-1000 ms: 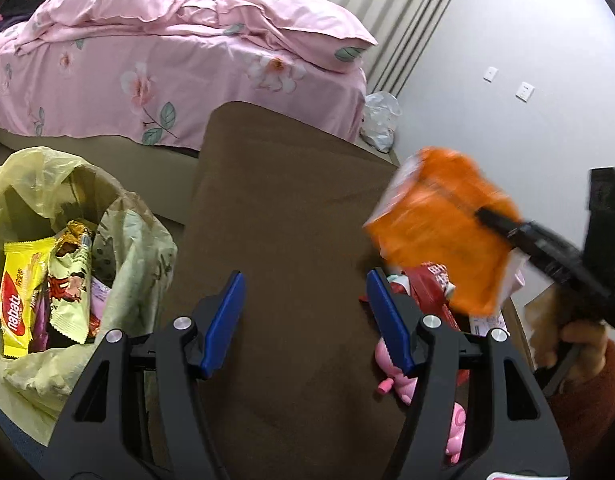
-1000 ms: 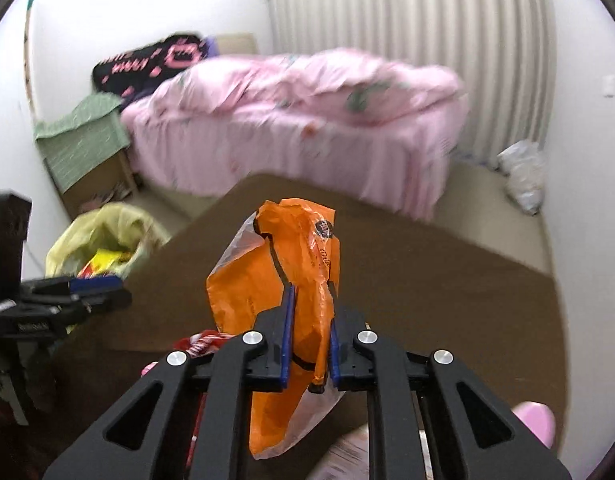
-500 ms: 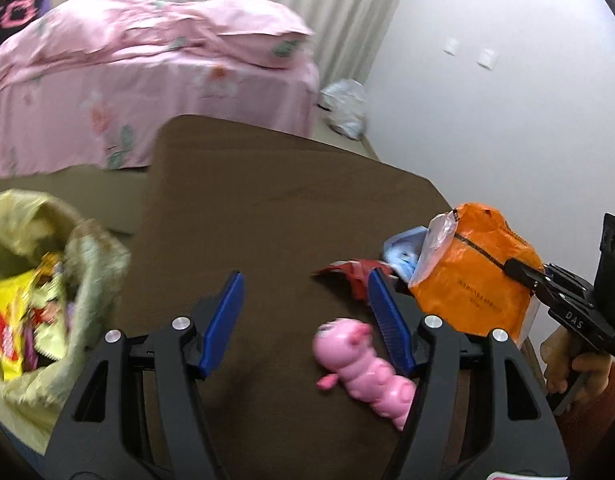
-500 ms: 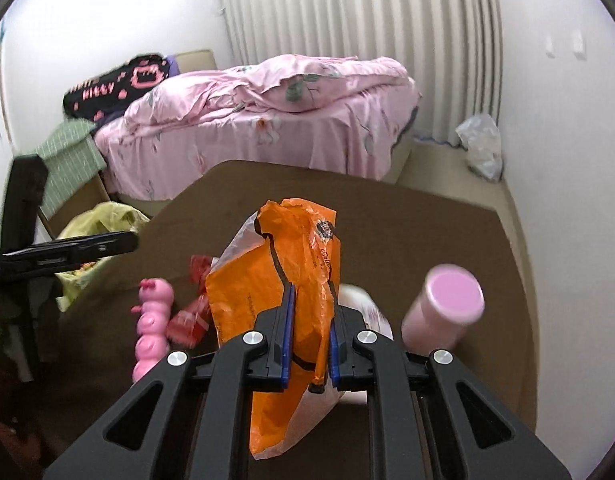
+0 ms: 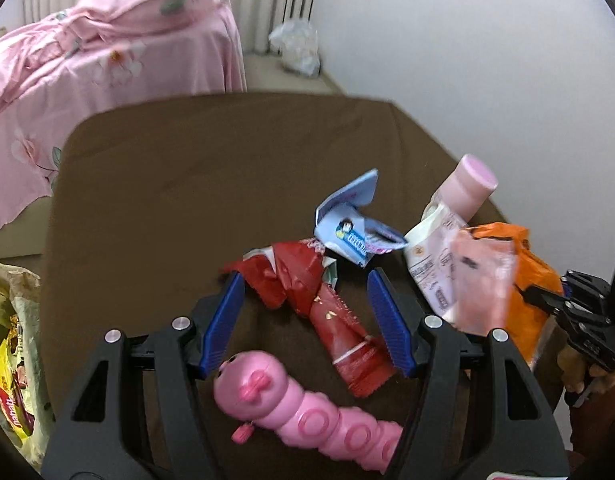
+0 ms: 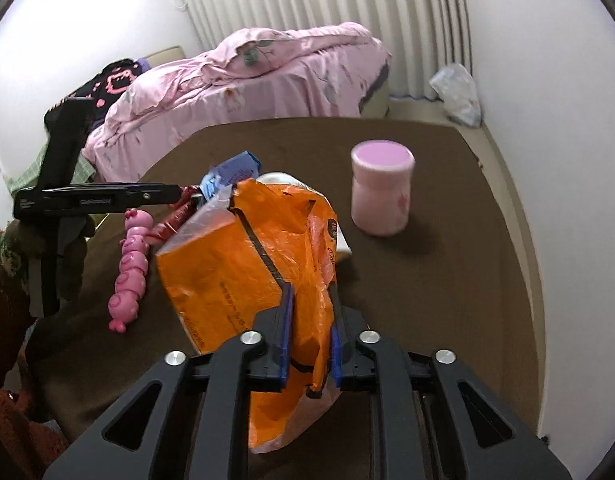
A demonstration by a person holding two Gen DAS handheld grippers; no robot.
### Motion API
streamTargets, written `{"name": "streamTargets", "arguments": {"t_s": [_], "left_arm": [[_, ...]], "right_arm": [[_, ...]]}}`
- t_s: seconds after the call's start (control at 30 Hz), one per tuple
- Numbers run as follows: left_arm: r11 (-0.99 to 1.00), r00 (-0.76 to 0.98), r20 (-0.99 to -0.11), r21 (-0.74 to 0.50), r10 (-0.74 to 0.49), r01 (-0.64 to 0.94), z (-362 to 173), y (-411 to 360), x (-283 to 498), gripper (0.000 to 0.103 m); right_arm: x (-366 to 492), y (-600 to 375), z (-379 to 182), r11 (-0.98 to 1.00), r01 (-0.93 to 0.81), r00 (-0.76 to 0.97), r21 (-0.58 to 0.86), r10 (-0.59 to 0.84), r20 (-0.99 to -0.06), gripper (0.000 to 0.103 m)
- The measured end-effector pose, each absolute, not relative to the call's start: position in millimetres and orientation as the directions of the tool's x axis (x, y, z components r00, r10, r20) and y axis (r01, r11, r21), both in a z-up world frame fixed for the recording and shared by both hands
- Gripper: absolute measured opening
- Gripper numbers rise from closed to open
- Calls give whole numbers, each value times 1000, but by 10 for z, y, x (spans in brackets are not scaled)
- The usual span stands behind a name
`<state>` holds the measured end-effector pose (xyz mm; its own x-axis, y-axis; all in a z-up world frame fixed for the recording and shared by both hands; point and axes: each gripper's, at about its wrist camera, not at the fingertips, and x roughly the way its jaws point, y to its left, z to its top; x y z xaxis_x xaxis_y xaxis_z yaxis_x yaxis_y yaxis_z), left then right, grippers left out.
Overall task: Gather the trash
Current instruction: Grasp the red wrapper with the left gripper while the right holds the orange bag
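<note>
My right gripper (image 6: 309, 326) is shut on an orange plastic bag (image 6: 243, 256) and holds it above the brown table (image 6: 447, 280). The bag also shows at the right of the left wrist view (image 5: 527, 280). My left gripper (image 5: 307, 312) is open, its blue pads on either side of a red wrapper (image 5: 319, 300) lying on the table. A crumpled blue wrapper (image 5: 347, 220) and a white packet (image 5: 431, 256) lie just beyond it. A yellow trash bag (image 5: 7, 344) with snack wrappers inside stands at the table's left.
A pink caterpillar toy (image 5: 303, 412) lies under my left gripper. A pink jar (image 6: 381, 188) stands on the table at the right. A pink bed (image 6: 247, 76) lies beyond the table. A white plastic bag (image 5: 295, 46) sits on the floor by the wall.
My left gripper has swung right, from the trash bag to over the red wrapper. My right gripper has lowered the orange bag toward the table's right side.
</note>
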<state>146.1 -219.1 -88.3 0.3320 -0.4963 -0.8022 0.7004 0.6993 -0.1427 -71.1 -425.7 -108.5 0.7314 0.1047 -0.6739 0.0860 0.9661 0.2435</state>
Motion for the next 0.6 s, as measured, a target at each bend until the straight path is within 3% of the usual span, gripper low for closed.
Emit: {"name": "streamTargets", "arguments": {"t_s": [0.07, 0.17, 0.2, 0.23, 0.3, 0.4, 0.6], "left_arm": [[730, 349, -833, -92, -429, 677, -968, -2300, 1536, 61], [765, 344, -844, -114, -411, 634, -1057, -2281, 1638, 55], [771, 348, -838, -128, -421, 624, -1051, -2247, 1643, 42], [776, 341, -833, -156, -435, 611, -1039, -2207, 1662, 36], [781, 345, -819, -185, -458, 596, -1010, -2138, 1647, 29], [780, 379, -794, -180, -475, 599, -904, -2050, 1572, 28], [773, 422, -753, -176, -505, 610, -679, -1969, 1421, 28]], "right_arm": [[-753, -4287, -1127, 958, 102, 736, 266, 107, -668, 32], [-807, -4294, -1129, 954, 97, 753, 282, 115, -648, 48], [-824, -4291, -1118, 954, 89, 759, 287, 121, -640, 53], [-843, -4291, -1110, 954, 80, 764, 290, 128, -632, 58], [-864, -4279, -1113, 957, 69, 761, 280, 131, -636, 59], [-847, -4237, -1178, 967, 41, 712, 250, 147, -686, 60], [-886, -4221, -1164, 970, 71, 701, 232, 117, -703, 60]]}}
